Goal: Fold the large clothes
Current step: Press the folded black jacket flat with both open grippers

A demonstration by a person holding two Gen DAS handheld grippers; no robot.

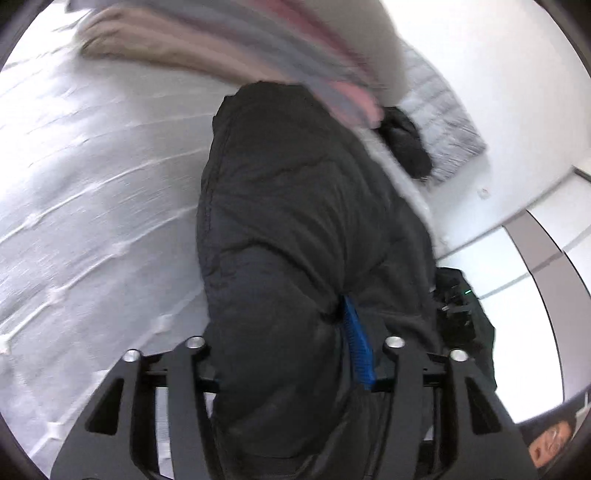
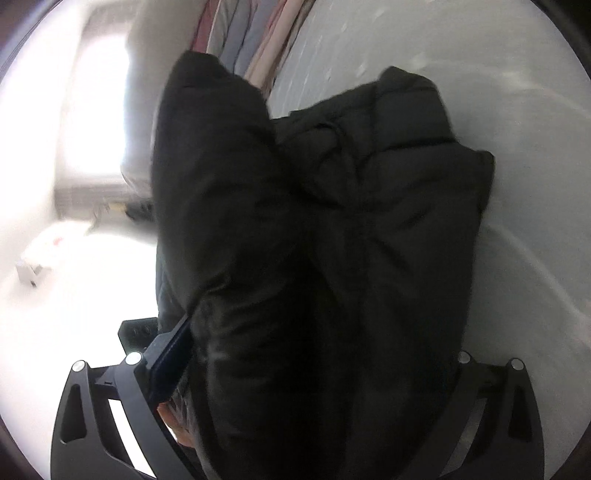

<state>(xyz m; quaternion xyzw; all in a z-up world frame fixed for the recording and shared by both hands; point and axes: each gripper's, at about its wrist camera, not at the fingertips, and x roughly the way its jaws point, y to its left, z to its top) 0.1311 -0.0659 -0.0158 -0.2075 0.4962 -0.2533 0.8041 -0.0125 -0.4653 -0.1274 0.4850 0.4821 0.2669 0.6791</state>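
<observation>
White bedding (image 1: 92,206) underneath; both grippers, left (image 1: 291,343) and right (image 2: 295,354), seemingly pinch the black jacket (image 2: 369,206).

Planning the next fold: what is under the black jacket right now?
The black jacket lies on a white quilted bed cover, which shows all around it. Whatever is directly beneath the jacket is covered, and so cannot be seen.

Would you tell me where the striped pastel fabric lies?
In the left wrist view, the striped pastel fabric lies on the white quilted bed, beyond the black padded jacket.
</observation>
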